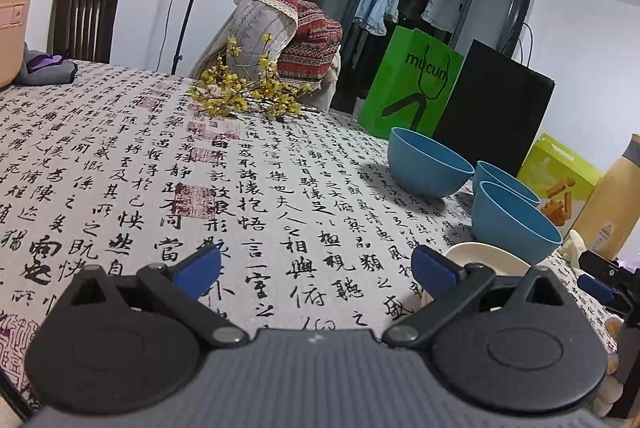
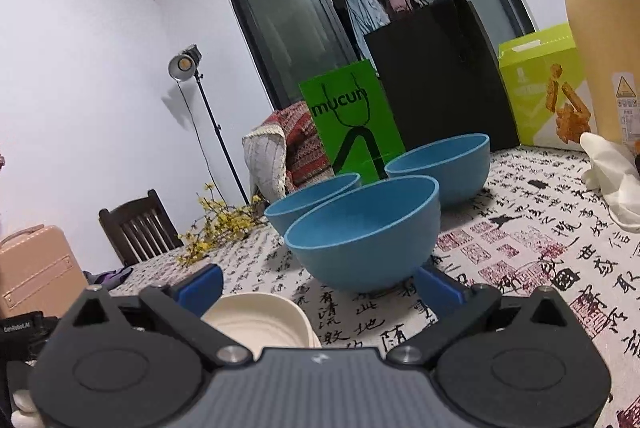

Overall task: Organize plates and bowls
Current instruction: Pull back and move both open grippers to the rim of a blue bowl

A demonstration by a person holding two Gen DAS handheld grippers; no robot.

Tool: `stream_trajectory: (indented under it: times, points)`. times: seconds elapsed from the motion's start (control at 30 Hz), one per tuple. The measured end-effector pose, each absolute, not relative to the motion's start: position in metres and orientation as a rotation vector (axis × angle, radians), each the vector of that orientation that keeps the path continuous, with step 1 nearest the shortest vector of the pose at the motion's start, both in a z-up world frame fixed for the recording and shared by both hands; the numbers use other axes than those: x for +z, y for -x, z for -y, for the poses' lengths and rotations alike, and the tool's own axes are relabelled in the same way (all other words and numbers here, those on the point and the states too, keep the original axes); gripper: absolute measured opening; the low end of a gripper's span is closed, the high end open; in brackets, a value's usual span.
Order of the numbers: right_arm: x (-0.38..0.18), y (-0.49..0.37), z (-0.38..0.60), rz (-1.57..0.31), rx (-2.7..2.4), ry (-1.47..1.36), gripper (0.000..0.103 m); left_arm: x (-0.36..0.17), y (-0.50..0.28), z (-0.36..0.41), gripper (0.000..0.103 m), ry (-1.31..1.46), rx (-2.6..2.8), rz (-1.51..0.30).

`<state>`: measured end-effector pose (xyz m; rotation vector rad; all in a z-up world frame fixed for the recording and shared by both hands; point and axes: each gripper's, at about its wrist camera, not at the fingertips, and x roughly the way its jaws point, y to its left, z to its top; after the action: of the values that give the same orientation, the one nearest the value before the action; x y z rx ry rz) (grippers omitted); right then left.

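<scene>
Stack of cream ribbed plates (image 2: 262, 318): near half hidden behind my right gripper's body; in the left view, the right finger covers its lower part.
Middle blue plastic bowl (image 1: 505, 179): mostly hidden by the nearest blue bowl (image 1: 516, 224).
Tan insulated bottle (image 1: 618, 199): cut by the frame edge.
Pink hard-shell suitcase (image 2: 36, 268): cropped left.
Bottle label print: too small to read.

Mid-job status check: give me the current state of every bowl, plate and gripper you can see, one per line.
Left gripper: open, empty, over bare tablecloth.
Right gripper: open, empty, facing the nearest bowl.
Nearest blue plastic bowl: upright, empty, unstacked.
Left blue plastic bowl: upright, unstacked, inside hidden.
Far blue plastic bowl: upright, unstacked, inside hidden.
Cream ribbed plate: right side up on the table, empty, ungripped.
</scene>
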<state>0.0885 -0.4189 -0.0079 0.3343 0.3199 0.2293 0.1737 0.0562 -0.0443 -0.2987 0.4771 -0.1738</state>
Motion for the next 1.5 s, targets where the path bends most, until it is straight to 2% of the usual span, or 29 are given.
stream_trajectory:
  times: [0.73, 1.13, 1.5]
  points:
    - [-0.007, -0.091, 0.421, -0.346, 0.234, -0.341, 0.103, -0.042, -0.173, -0.056, 0.103, 0.3, -0.138, -0.486]
    - [0.029, -0.088, 0.442, -0.328, 0.195, -0.368, 0.103, -0.002, -0.164, -0.044, 0.103, 0.319, -0.2, -0.519]
    - [0.074, -0.116, 0.464, -0.296, 0.187, -0.373, 0.103, 0.041, -0.192, -0.009, 0.103, 0.282, -0.228, -0.507]
